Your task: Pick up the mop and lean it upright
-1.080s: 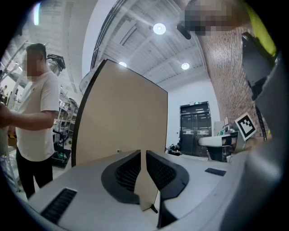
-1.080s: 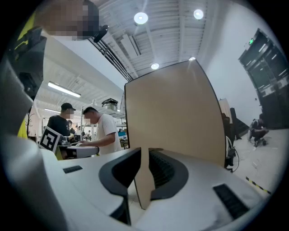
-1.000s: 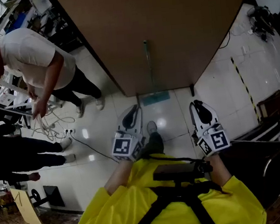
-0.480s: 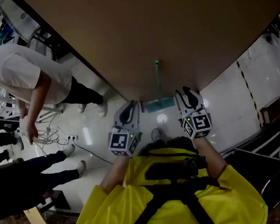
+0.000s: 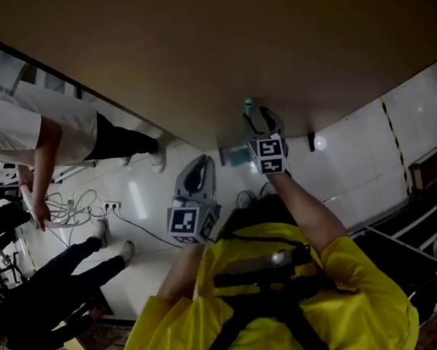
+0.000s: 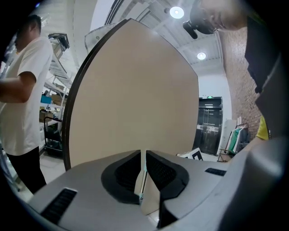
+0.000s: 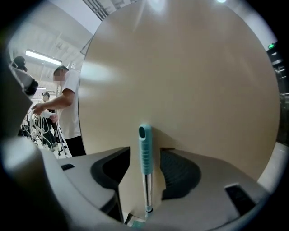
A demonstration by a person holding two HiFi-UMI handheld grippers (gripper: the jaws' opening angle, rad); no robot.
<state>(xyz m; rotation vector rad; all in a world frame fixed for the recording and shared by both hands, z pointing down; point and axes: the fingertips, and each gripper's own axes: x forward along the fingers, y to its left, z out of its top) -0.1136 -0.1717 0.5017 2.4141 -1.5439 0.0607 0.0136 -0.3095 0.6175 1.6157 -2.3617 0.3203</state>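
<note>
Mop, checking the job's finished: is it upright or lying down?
Upright: the mop handle stands vertical against the tan board, between the opening jaws of the right gripper.

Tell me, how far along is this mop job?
Nearly finished. Done: the mop stands upright, leaning on the brown board. In hand: the right gripper is opening its jaws, with the teal handle between them and a gap on each side. Left: draw that gripper away without knocking the mop. The left gripper is shut and empty.

The mop (image 7: 145,153) stands upright against the board (image 7: 189,81), between the opening jaws of the right gripper (image 5: 262,116)
</note>
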